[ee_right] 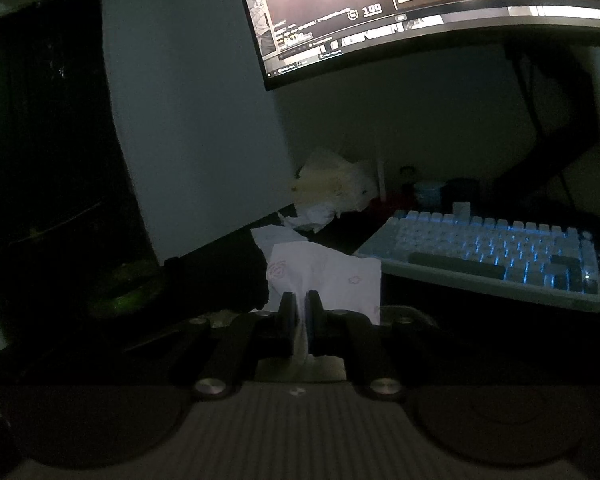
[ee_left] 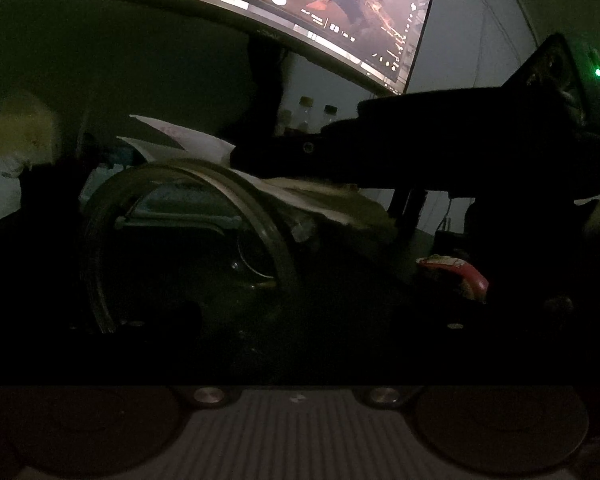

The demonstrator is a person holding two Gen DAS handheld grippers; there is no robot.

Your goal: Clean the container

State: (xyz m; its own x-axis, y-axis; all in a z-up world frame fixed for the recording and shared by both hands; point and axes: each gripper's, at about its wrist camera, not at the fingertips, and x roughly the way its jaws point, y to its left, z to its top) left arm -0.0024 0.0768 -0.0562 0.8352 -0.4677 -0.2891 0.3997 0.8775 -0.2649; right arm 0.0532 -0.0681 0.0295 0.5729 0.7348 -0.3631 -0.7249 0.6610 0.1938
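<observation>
White tissue [ee_right: 324,276] between tool [ee_right: 300,308] pads.

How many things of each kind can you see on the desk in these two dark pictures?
Monitor: 1
Keyboard: 1
Tissue pinched in the right gripper: 1
Round clear container: 1
Small capped bottles: 2 clear to see
Total: 6 things; more may hide in the dark.

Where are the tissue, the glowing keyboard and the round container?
tissue [ee_right: 332,276]: right wrist view, its flat middle.
keyboard [ee_right: 496,244]: right wrist view, lit keys.
container [ee_left: 256,204]: left wrist view, its rim.
</observation>
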